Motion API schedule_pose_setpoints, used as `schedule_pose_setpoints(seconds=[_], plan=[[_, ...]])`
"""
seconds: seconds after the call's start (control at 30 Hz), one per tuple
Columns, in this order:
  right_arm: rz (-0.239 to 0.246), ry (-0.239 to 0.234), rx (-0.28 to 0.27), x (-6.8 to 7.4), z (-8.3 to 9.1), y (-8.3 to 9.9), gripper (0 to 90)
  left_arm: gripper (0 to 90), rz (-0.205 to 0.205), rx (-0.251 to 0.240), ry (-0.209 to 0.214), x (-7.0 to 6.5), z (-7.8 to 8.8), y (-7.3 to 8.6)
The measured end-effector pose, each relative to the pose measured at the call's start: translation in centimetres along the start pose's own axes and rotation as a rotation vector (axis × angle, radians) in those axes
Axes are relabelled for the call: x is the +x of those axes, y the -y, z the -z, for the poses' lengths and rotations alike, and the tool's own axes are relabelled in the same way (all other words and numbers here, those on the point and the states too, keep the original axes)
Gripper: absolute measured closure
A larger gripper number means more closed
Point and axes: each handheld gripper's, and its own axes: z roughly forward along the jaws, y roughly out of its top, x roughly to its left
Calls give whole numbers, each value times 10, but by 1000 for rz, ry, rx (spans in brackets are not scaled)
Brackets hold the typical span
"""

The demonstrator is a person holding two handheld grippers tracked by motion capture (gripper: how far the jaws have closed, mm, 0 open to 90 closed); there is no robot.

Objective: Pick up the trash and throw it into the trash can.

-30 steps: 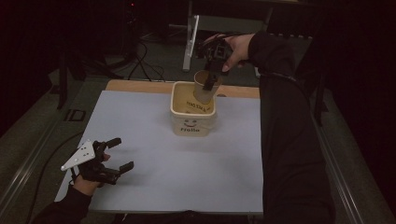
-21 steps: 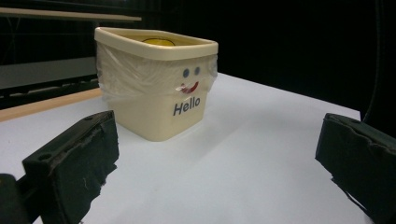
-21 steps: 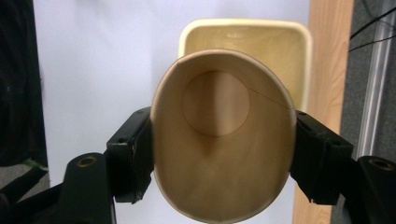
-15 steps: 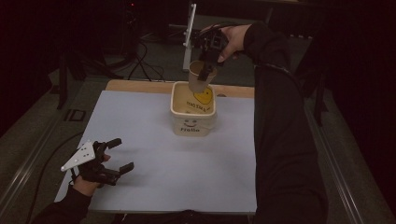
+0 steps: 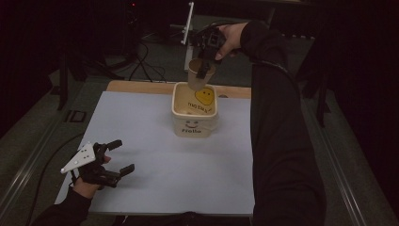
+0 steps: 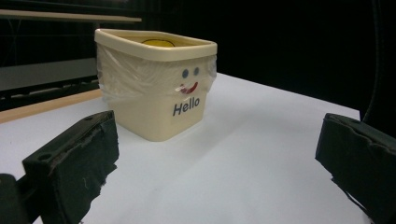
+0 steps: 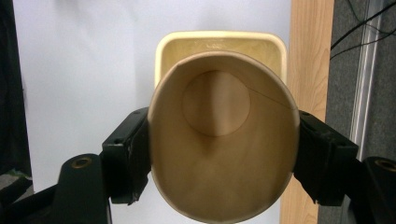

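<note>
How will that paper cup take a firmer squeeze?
Probably poorly: the paper cup looks thin-walled, and its rim already sits oval between the right gripper fingers. It looks empty, so likely light and easily crushed.

Between your left gripper's (image 5: pixel 115 156) spread jaws lies only bare white table (image 6: pixel 261 140); the tub (image 6: pixel 156 88) stands well ahead of them. Your right gripper's (image 7: pixel 224 154) jaws are filled by the cup (image 7: pixel 224 149), with the tub's open mouth right beyond it.

Dim surroundings — soft, slightly blurry
</note>
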Motion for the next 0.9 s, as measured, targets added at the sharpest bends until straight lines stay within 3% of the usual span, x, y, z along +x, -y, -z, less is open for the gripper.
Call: schedule_pose_setpoints(seconds=[0.2, 0.23, 0.37, 0.9], plan=[[-39, -4, -26, -3, 0, 1, 183, 7, -2, -3, 4, 0, 0, 0], [-23, -26, -29, -4, 2, 2, 116, 6, -2, -5, 5, -1, 0, 0], [-33, -3, -40, -4, 4, 3, 117, 7, -5, -6, 2, -1, 1, -1], [-28, 3, -67, 12, 3, 15, 128, 7, -21, 9, 4, -5, -1, -1]])
